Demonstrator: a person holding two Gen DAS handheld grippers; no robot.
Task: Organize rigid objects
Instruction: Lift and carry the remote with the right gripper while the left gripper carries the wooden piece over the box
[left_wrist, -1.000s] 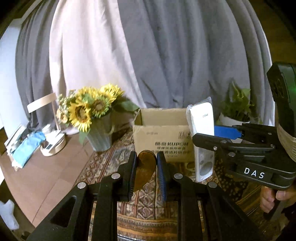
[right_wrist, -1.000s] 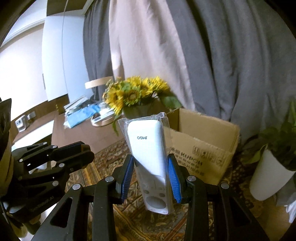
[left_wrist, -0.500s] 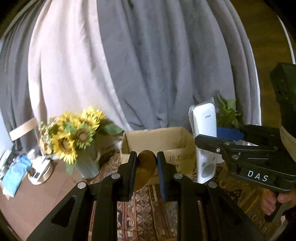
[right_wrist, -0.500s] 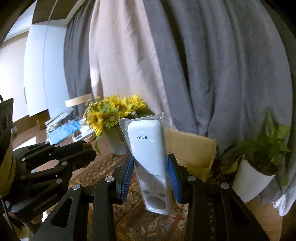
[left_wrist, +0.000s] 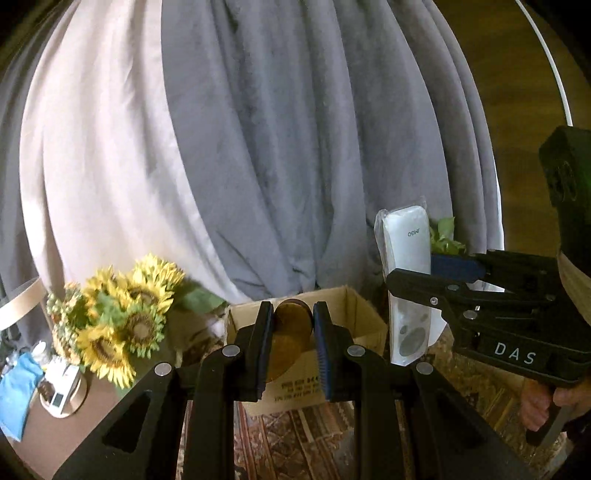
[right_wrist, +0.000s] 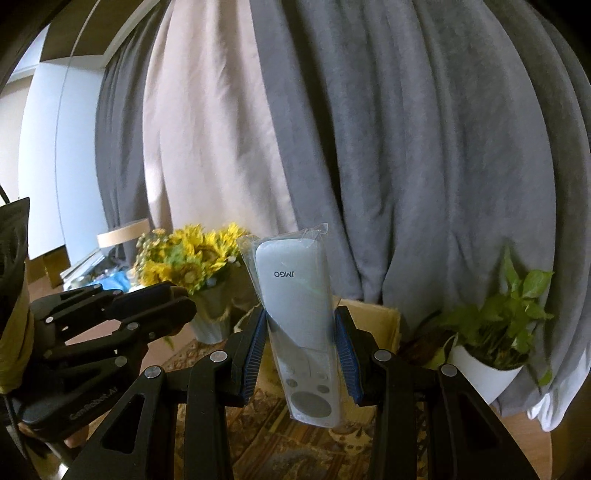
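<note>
My left gripper (left_wrist: 292, 317) is shut on a round amber-brown object (left_wrist: 291, 325), held in the air in front of an open cardboard box (left_wrist: 364, 314). My right gripper (right_wrist: 301, 325) is shut on a white JMGO remote in a clear plastic sleeve (right_wrist: 295, 306), held upright. In the left wrist view the remote (left_wrist: 406, 258) and the right gripper (left_wrist: 436, 273) stand to the right of the box. In the right wrist view the box (right_wrist: 380, 317) lies behind the remote, and the left gripper (right_wrist: 177, 299) is at the left.
A vase of sunflowers (left_wrist: 125, 321) stands left of the box, and a potted green plant (right_wrist: 495, 328) in a white pot stands right of it. A patterned rug (left_wrist: 295, 435) covers the table. Grey and cream curtains (left_wrist: 258, 147) hang behind. A tray of small items (left_wrist: 61, 387) sits far left.
Both grippers have risen and tilted upward with their objects; the box, flowers and table have dropped lower in both views. Both grips are unchanged.
</note>
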